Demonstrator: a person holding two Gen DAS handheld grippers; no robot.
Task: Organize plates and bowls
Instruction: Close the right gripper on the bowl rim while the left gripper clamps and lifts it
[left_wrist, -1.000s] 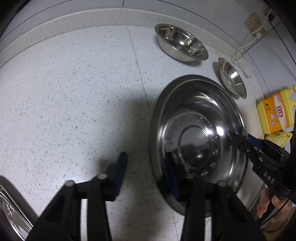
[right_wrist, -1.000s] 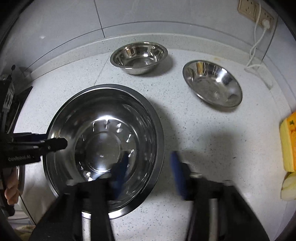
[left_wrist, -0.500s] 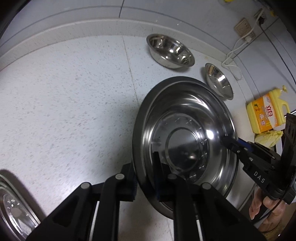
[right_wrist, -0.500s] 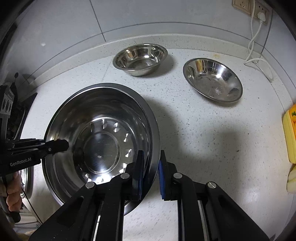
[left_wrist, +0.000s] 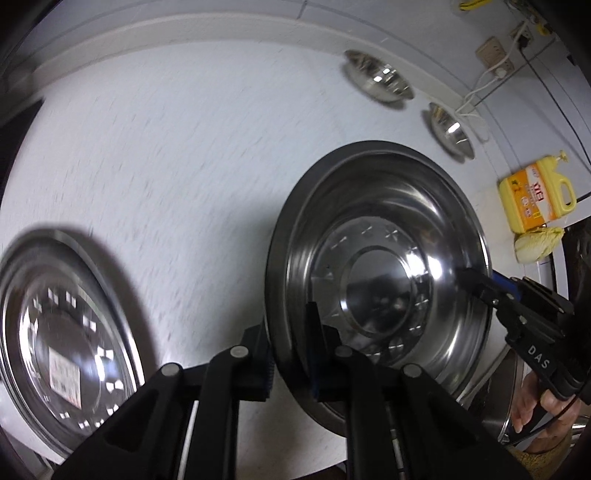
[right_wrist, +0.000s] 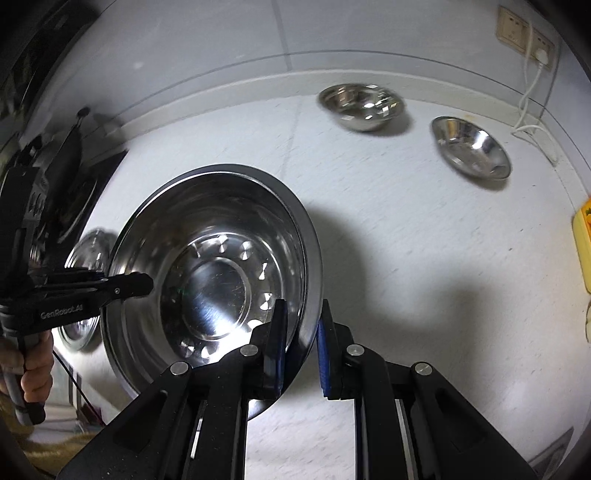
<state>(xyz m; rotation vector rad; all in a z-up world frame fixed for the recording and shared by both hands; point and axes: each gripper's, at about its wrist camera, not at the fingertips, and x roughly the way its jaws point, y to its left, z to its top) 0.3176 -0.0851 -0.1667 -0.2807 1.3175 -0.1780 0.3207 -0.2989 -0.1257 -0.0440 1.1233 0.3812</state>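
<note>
Basin (left_wrist: 380, 266), the widest steel vessel in view, hung above the speckled table (left_wrist: 177, 147), pinched at opposite edges of its rim. Left tool (left_wrist: 290, 354) was clamped on the near rim in its own view; right tool (right_wrist: 299, 350) was clamped on the rim at the basin's far side, and each tool showed in the other's camera. Both sets of jaws had just been closing, with the rim between them. A second large basin (left_wrist: 62, 328) with a sticker inside lay to the left of the held one, probably where it should nest, though blur made its depth hard to judge. Beyond the held basin, near the wall, stood a deep small bowl (right_wrist: 362, 105) and, just beside that, a shallower bowl (right_wrist: 471, 147); a yellow bottle (left_wrist: 535, 195) sat to the right. The risk lay in the thin, slick rim: if the two hands drifted apart or tilted unevenly, the basin could slip from one tool, swing and clatter down.
</note>
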